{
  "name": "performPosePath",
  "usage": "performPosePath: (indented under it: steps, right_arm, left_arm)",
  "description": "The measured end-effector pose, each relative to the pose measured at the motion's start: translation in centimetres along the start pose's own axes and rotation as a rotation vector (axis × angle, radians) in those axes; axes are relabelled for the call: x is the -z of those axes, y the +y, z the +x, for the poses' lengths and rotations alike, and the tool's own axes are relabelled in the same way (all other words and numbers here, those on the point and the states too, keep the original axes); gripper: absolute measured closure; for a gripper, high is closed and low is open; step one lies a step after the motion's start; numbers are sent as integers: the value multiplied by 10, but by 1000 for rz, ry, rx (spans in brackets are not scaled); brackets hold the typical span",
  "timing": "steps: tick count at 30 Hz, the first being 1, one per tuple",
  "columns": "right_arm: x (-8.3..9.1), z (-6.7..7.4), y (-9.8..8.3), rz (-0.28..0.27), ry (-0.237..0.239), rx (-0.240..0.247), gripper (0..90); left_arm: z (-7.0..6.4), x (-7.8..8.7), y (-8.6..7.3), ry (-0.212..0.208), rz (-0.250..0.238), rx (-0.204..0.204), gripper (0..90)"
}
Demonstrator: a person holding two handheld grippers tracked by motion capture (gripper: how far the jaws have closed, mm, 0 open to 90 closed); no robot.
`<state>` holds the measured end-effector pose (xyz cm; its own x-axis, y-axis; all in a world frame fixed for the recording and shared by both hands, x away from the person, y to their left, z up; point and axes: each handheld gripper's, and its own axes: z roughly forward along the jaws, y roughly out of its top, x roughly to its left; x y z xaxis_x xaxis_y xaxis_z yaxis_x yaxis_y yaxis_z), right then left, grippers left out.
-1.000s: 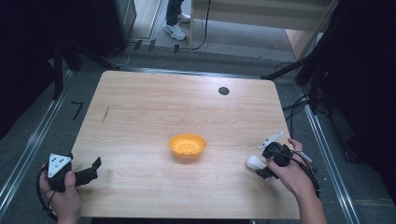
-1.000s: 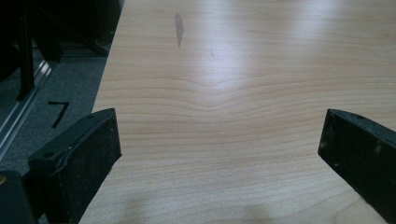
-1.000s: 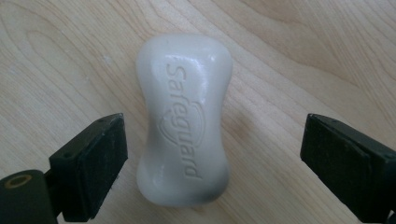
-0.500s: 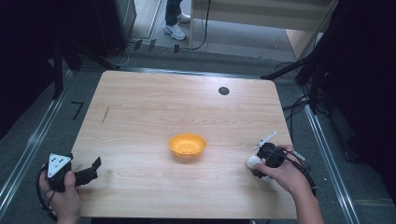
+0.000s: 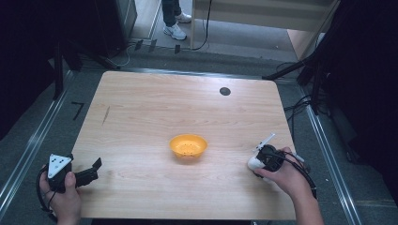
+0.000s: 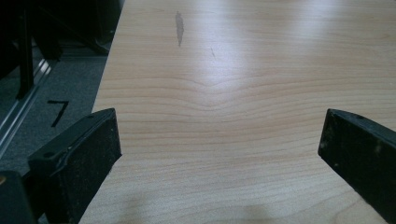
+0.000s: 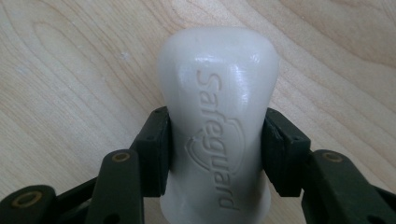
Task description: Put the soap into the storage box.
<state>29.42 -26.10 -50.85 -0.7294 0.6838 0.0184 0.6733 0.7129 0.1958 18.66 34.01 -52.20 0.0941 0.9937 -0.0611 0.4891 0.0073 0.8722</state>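
Note:
A white bar of soap [image 7: 218, 116] stamped "Safeguard" lies on the wooden table [image 5: 155, 112] near its right edge. My right gripper [image 7: 217, 149] has just closed its jaws, and both pads press on the soap's sides. From above, the soap [image 5: 254, 163] pokes out to the left of the right gripper [image 5: 268, 158]. An orange bowl [image 5: 188, 146] stands at the table's middle, left of the soap. Near the front left corner, my left gripper [image 5: 91, 173] lies low and open; in its own view the left gripper [image 6: 219, 144] has bare wood between wide jaws.
A small black disc [image 5: 225, 91] sits in the tabletop at the back right. A dark streak [image 5: 106, 115] marks the wood at the left. A person's legs and white shoes [image 5: 173, 28] stand beyond the far edge. Cables [image 5: 300, 105] run on the floor to the right.
The right gripper has moved slightly toward the front edge and closed its jaws on the bar of soap. The left gripper has not moved.

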Motion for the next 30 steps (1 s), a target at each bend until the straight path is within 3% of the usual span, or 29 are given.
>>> performPosePath:
  steps: [30]
  right_arm:
    - [1, 4, 5, 19, 9, 23, 510]
  left_arm:
    - [-2, 1, 0, 11, -4, -11, 0]
